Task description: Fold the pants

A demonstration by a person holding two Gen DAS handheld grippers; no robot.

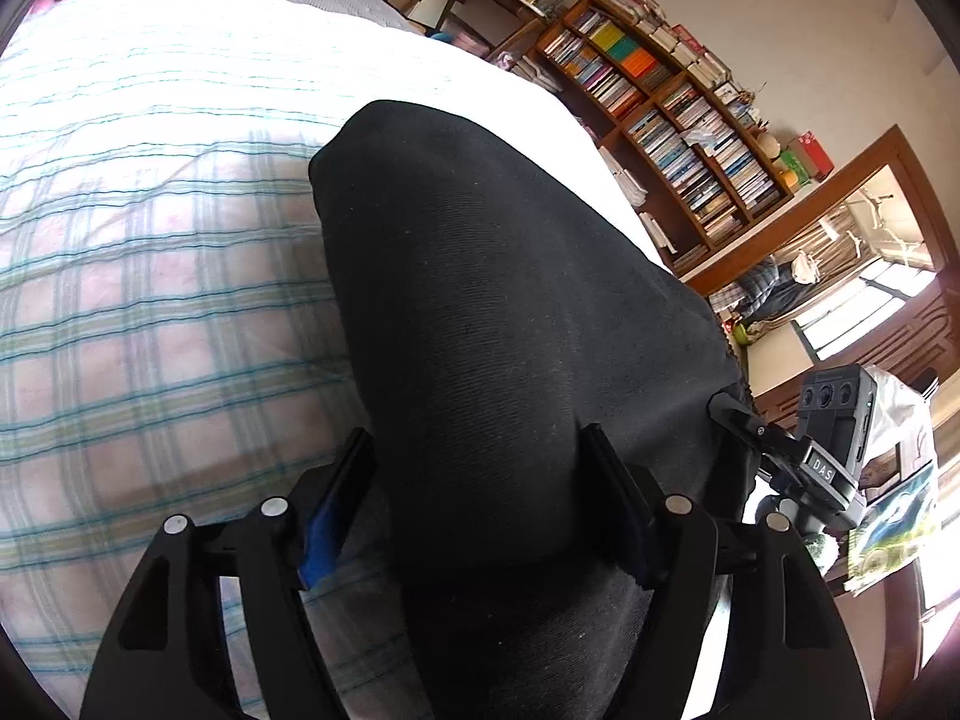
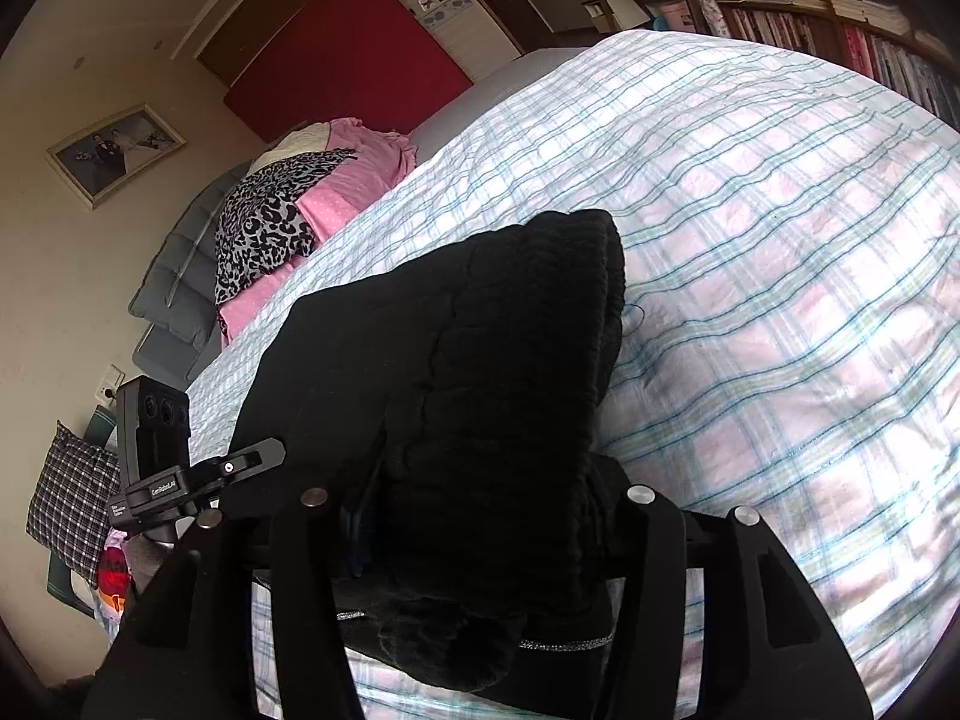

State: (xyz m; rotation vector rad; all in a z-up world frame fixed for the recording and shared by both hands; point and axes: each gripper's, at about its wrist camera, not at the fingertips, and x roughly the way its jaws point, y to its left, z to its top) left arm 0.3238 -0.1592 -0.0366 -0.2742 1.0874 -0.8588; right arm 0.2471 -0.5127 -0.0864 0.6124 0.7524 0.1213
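Black folded fabric pants (image 1: 510, 312) lie between both claws, left gripper (image 1: 480, 498) wide apart, pads off the cloth. Right gripper (image 2: 480, 480) half-open; pants hide its right pad, so contact at 3 o'clock is unclear.

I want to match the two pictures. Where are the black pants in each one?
Left wrist view: the black pants fill the middle, running down between the left gripper fingers.
Right wrist view: pants at centre, folded edge uppermost.
Shared landmark: the plaid bedspread beneath them.
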